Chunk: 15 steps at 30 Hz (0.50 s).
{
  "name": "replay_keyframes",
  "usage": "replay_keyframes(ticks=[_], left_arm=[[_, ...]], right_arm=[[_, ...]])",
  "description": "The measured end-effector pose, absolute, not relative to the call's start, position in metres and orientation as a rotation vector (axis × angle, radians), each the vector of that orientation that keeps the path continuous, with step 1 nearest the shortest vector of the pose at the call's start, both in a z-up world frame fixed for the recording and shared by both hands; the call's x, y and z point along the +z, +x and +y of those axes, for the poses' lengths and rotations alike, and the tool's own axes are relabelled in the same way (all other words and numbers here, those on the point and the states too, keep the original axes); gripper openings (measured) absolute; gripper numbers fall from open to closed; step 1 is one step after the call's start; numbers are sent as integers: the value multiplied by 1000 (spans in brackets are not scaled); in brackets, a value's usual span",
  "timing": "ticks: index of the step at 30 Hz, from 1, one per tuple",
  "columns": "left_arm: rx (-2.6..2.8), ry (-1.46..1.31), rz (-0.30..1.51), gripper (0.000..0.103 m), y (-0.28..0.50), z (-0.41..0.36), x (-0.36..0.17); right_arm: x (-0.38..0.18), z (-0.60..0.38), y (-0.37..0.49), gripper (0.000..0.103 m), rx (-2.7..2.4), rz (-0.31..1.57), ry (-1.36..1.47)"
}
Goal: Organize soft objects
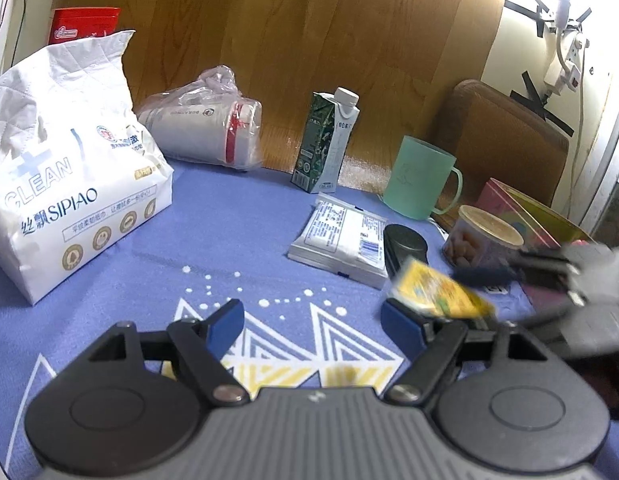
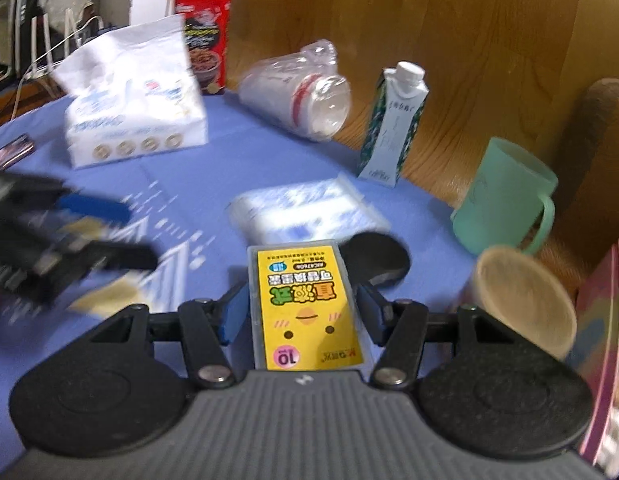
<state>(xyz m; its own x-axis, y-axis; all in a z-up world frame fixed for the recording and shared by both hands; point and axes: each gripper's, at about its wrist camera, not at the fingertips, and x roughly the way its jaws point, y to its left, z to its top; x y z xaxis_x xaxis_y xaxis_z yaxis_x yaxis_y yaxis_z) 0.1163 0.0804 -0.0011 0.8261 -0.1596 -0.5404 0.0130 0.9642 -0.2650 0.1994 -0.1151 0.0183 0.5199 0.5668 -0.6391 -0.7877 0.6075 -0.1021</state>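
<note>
Right gripper (image 2: 299,312) holds a small yellow box (image 2: 305,304) with a cartoon face on it. Its blue pads (image 2: 231,314) sit against the two long sides of the box, and the box lies flat between them, above the blue cloth (image 2: 181,168). In the left wrist view the same yellow box (image 1: 441,294) is blurry and sits at the right, just beside the left gripper's right pad.

Left gripper (image 1: 313,326) has its jaws apart, with only the cloth (image 1: 229,236) showing between them.

Just past the box lies a flat white packet (image 2: 305,216), with a dark round lid (image 2: 379,256) beside it. A cup with a tan top (image 2: 521,304) is near on the right, with a pink box (image 2: 605,352) at the edge past it. A green mug (image 2: 505,196) stands a little farther back.

Farther off, a drink carton (image 2: 393,120) stands upright, and a stack of paper cups in a clear bag (image 2: 297,96) lies on its side. A big white tissue pack (image 2: 137,96) sits at the back left, with a red box (image 2: 207,36) behind it. A wooden wall (image 2: 429,20) runs along the far side.
</note>
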Motion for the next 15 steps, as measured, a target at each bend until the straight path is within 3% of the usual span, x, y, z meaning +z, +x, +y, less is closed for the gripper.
replay_keyframes(ticks=[13,15], left_arm=[[-179,-197,637,82,118,65,-4],[-179,-196,637,82,119,65,-4]], right_arm=[[6,-132,101,62,884,610,-350],[5,-135,96,68,871,605,-336]])
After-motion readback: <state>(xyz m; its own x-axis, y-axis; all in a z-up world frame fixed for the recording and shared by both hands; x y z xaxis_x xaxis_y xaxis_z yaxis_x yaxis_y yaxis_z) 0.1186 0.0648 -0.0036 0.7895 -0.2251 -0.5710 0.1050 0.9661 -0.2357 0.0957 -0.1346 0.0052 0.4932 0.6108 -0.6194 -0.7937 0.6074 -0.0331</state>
